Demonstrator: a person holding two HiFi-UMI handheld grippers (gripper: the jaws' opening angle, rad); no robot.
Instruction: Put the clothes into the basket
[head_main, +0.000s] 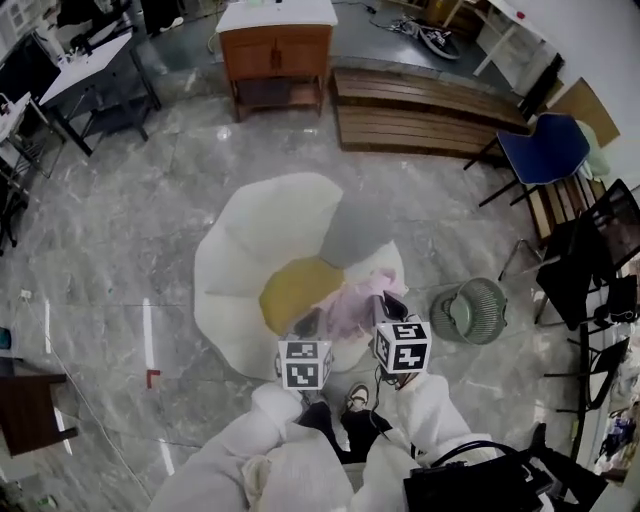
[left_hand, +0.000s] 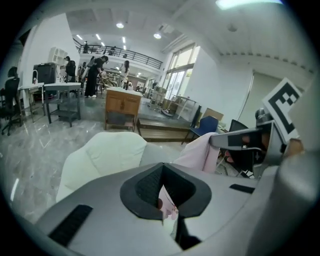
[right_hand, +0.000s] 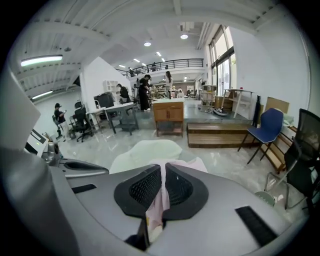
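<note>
A pale pink garment hangs between my two grippers over the front of a white beanbag seat. My left gripper is shut on one edge of the pink cloth. My right gripper is shut on another edge of it. A yellow garment and a grey one lie on the seat. The green wire basket stands on the floor to the right of the seat, apart from both grippers. In the left gripper view the right gripper holds the draped pink cloth.
A wooden cabinet and a low slatted wooden platform stand at the back. A blue chair and black chairs line the right side. Desks are at the far left. The person's legs and shoes are below the grippers.
</note>
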